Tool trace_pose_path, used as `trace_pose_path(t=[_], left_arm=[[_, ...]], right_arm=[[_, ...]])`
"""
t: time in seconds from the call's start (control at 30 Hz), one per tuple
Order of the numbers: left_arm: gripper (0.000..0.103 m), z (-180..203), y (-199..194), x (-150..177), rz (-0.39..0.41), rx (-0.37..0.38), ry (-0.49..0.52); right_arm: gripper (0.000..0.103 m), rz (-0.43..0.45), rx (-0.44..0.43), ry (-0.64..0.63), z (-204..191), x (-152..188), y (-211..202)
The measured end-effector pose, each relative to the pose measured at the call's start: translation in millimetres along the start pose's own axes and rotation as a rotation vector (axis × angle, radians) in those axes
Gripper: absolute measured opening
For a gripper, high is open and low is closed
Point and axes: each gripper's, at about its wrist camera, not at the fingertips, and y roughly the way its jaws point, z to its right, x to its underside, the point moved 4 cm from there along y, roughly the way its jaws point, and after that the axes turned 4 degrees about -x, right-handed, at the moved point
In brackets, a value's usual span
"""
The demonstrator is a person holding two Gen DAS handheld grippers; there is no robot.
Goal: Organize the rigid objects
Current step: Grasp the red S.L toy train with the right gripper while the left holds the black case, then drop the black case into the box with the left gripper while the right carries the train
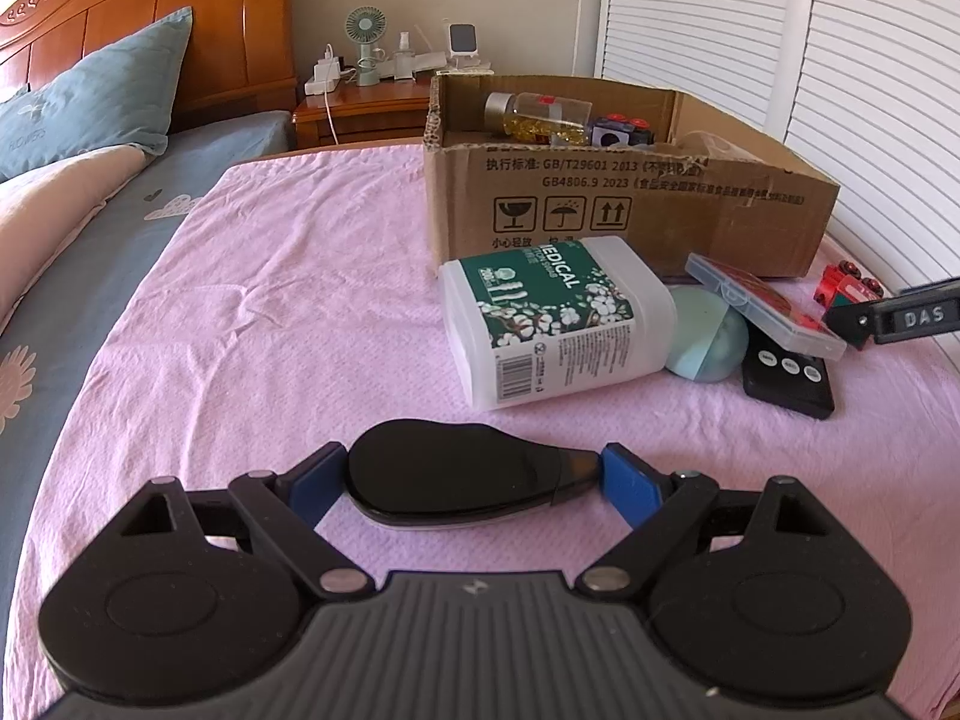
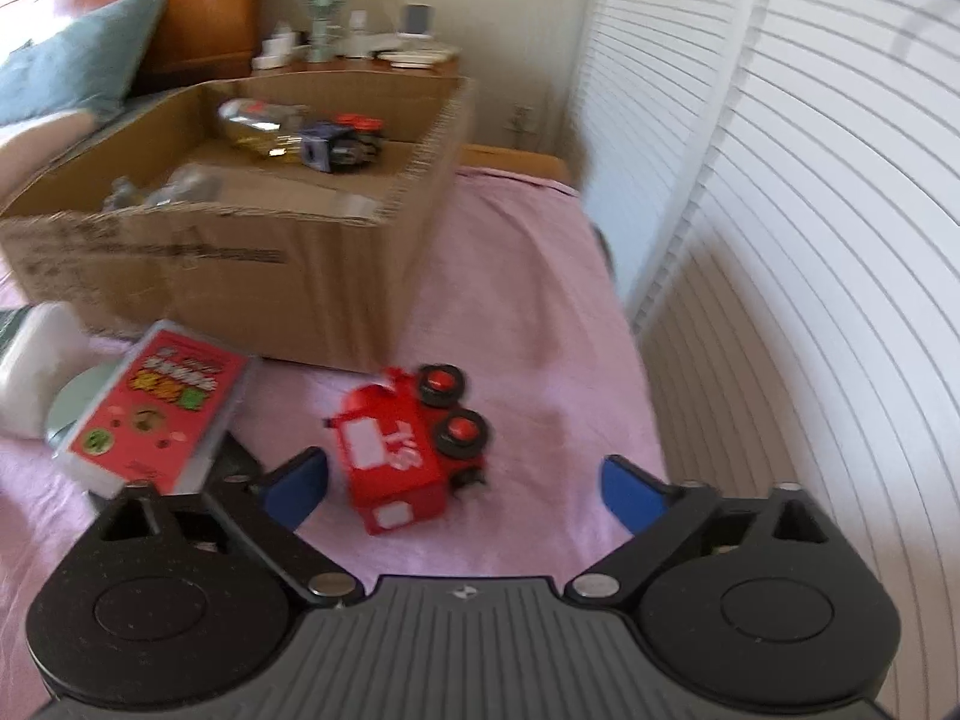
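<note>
My left gripper [image 1: 471,480] has its blue pads against both ends of a flat black teardrop-shaped device [image 1: 456,477] on the pink sheet. Ahead lie a white "MEDICAL" cotton-swab box [image 1: 552,318], a mint round case [image 1: 708,336], a clear case with a red card [image 1: 762,306] and a black remote [image 1: 786,375]. My right gripper [image 2: 465,489] is open around a red toy truck [image 2: 408,456] lying on its side. The open cardboard box [image 2: 240,264] holds a bottle of yellow capsules [image 1: 540,117] and a cube toy [image 1: 618,132].
The red-card case [image 2: 150,414] lies left of the right gripper. White slatted doors [image 2: 780,240] stand along the right. A wooden nightstand [image 1: 360,102] with a fan and chargers stands behind the bed. Pillows [image 1: 90,96] lie at the far left.
</note>
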Motion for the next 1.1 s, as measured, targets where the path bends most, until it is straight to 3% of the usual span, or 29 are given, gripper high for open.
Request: trace_pose_path(t=[0.33, 1.1], left_arm=[[0.090, -0.1, -0.8, 0.1, -0.002, -0.002, -0.003], [0.090, 1.0, -1.6, -0.7, -0.011, 0.014, 0.010]], right_arm=[[0.055, 0.016, -0.110, -0.114, -12.3, -5.5, -1.2], [0.055, 0.015, -0.120, -0.133, -13.7, -1.9, -8.0]])
